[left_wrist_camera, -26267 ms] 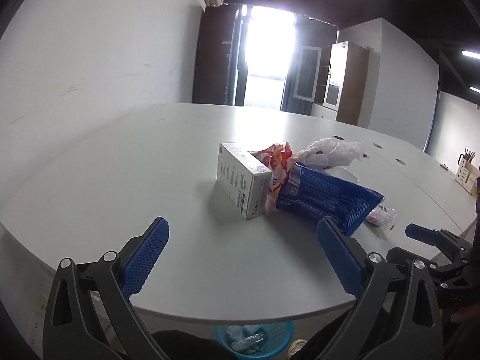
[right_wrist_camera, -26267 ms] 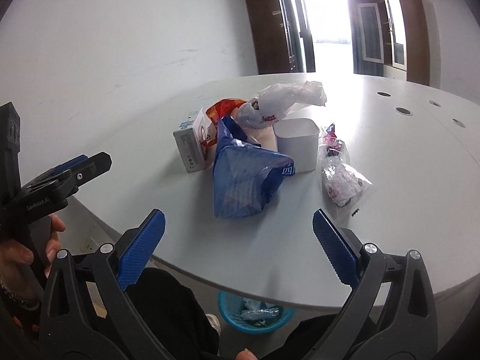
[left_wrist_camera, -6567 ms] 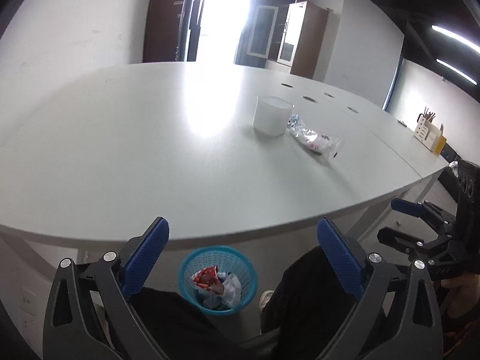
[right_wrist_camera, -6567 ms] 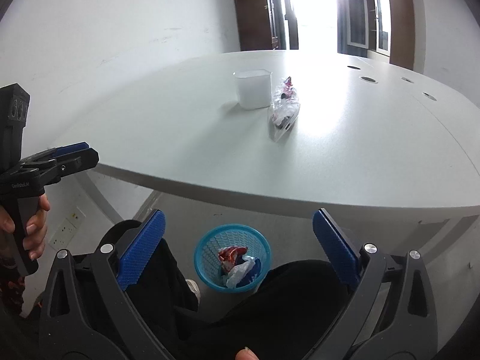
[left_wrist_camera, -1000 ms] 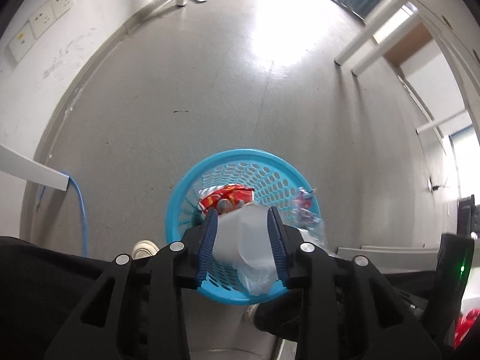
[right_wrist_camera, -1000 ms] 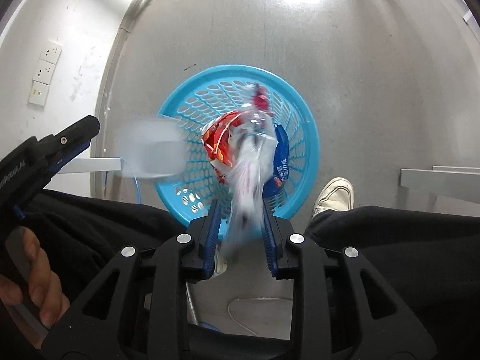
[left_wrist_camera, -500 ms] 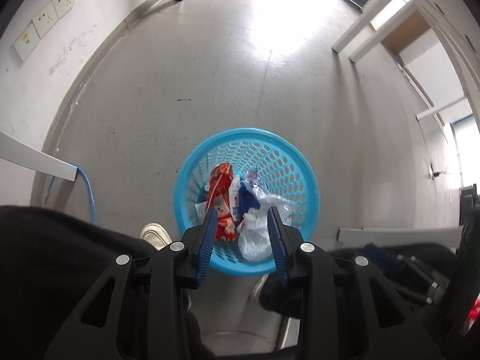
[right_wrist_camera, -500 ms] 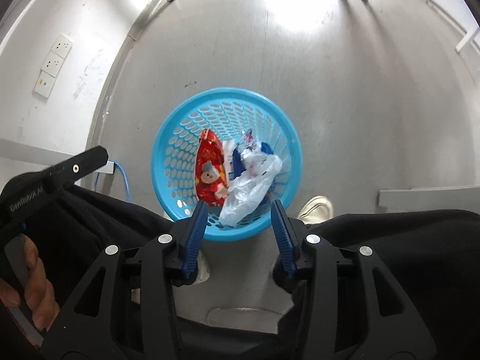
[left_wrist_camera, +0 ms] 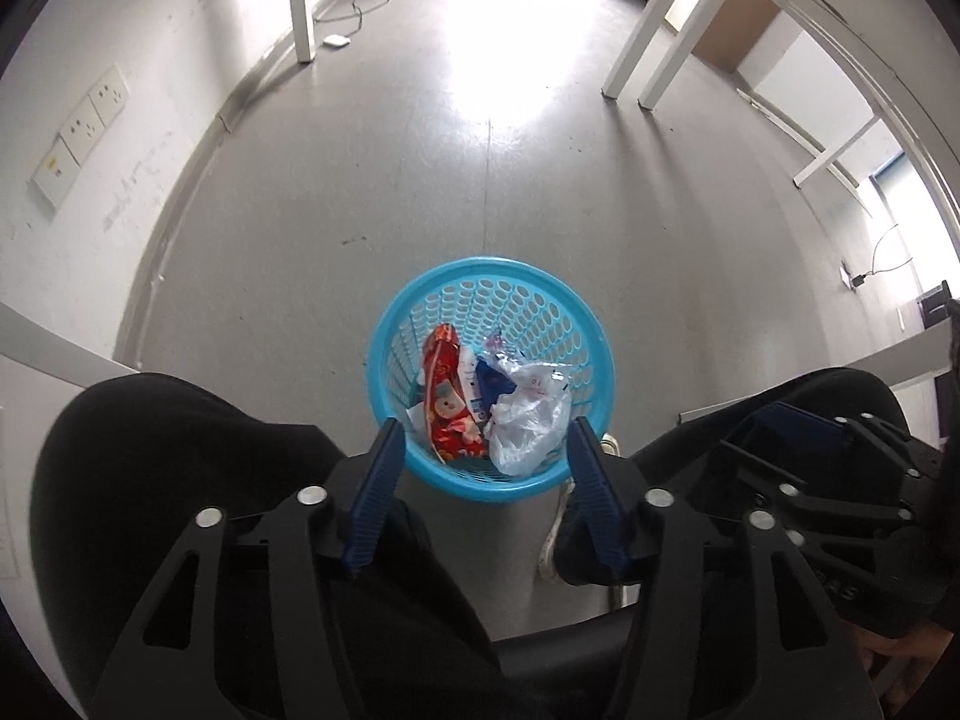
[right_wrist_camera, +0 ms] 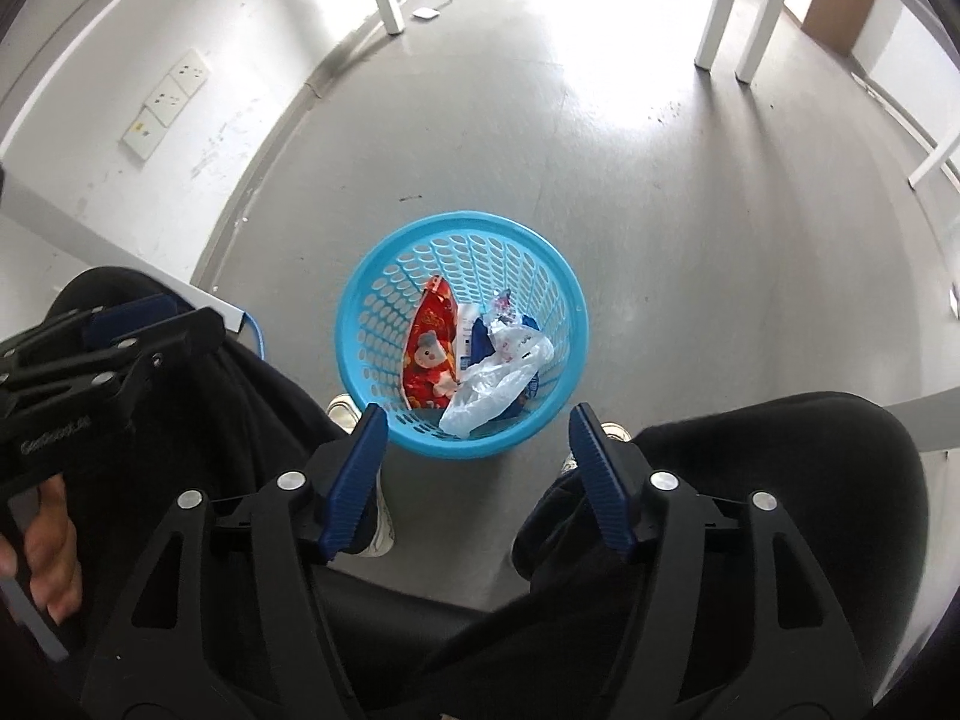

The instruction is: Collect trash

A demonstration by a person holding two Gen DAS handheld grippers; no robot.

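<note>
Both my grippers — left (left_wrist_camera: 483, 501), right (right_wrist_camera: 474, 474) — hang spread and empty over the blue basket (right_wrist_camera: 360, 324); withdraw straight up, clear of its rim.

The basket (left_wrist_camera: 489, 282) (right_wrist_camera: 459, 234) is standing on the floor (left_wrist_camera: 480, 168) (right_wrist_camera: 660, 180), between the person's legs. Inside it, a snack packet (left_wrist_camera: 445, 396) (right_wrist_camera: 427, 354) is lying on the left, a plastic bag (left_wrist_camera: 531, 414) (right_wrist_camera: 501, 378) on the right, touching it. Both hand-held grippers, left (left_wrist_camera: 489, 498) and right (right_wrist_camera: 489, 474), are hanging above the basket's near rim. Wall sockets (left_wrist_camera: 81, 135) (right_wrist_camera: 165, 102) are sitting on the wall to the left.
</note>
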